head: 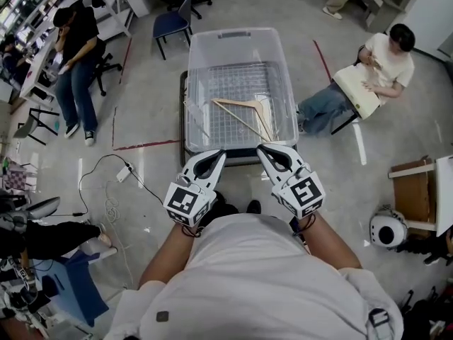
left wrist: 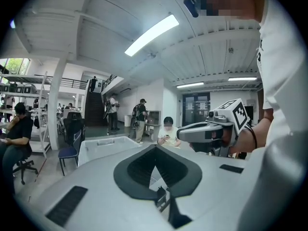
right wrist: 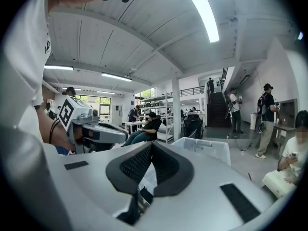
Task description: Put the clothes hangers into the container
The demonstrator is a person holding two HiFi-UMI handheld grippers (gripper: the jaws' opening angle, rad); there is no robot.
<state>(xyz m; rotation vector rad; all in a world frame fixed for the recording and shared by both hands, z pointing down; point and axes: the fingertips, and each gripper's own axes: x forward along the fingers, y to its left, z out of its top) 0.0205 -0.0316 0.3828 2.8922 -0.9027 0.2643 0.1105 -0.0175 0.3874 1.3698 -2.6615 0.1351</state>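
Container of clear rectangular plastic (head: 282, 66) is standing on the floor ahead of the person, with both tools hiding part of its near rim. The left gripper (head: 219, 154) and right gripper (head: 262, 149) are hovering at that edge, each with jaws pressed together on nothing. Their marker cubes are showing black-and-white squares only. A pale wooden clothes hanger (head: 237, 101) is lying flat inside, its long bar running diagonally from far left to near right. Its hook is too faint to make out.
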